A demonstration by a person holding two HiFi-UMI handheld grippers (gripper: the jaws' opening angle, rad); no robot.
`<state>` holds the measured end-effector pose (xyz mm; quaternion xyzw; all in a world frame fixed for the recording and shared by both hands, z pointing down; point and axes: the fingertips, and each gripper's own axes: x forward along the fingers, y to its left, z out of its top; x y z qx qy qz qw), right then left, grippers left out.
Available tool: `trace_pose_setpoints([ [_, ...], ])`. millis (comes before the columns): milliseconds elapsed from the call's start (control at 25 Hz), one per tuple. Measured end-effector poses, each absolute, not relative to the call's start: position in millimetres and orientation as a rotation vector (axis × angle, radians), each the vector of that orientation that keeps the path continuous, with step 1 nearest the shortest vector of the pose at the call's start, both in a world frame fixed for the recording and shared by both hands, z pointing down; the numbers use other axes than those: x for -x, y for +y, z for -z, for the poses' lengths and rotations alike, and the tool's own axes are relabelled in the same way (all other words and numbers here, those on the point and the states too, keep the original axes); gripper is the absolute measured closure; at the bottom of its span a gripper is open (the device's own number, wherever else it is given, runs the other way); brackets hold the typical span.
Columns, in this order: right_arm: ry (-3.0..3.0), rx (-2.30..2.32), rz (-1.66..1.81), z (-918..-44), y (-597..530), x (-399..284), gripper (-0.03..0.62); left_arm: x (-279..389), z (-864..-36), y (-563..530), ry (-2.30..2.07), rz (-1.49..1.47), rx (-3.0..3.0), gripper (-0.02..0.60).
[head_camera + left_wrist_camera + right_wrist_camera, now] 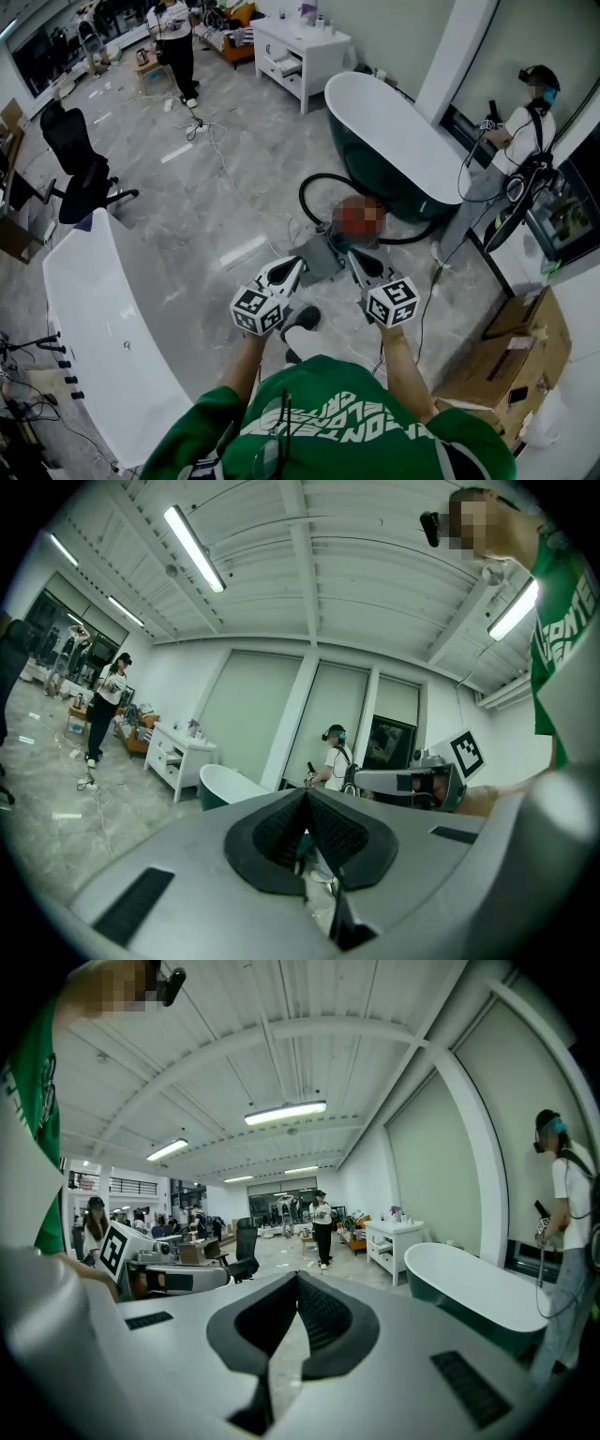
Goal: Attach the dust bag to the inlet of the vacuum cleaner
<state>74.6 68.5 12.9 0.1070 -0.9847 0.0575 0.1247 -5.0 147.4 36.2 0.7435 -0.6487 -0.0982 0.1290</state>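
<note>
Left tongs and right tongs both clenched, nothing between them, centre frame. Vacuum on the floor just beyond, hose looping behind. Dust bag not made out; attaching seemingly all left.

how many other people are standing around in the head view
2. One person stands at the top, left of the white cabinet; a second person is at the right, beside the bathtub. Others may be hidden in the dim far corner.
</note>
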Motion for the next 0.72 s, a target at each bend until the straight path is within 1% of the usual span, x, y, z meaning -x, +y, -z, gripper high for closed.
trace_pose_setpoints([
  [280,-2.868,-0.393,-0.197,-22,22,-57,0.585,36,-44,95,-1.829,0.24,-2.211,0.578],
  [520,-2.866,-0.53,-0.302,-25,-38,-53,0.585,51,-49,33,-1.723,0.213,-2.27,0.577],
  [720,-2.86,-0.609,-0.327,-26,-82,-43,0.585,60,-49,-15,-1.639,0.157,-2.327,0.577],
])
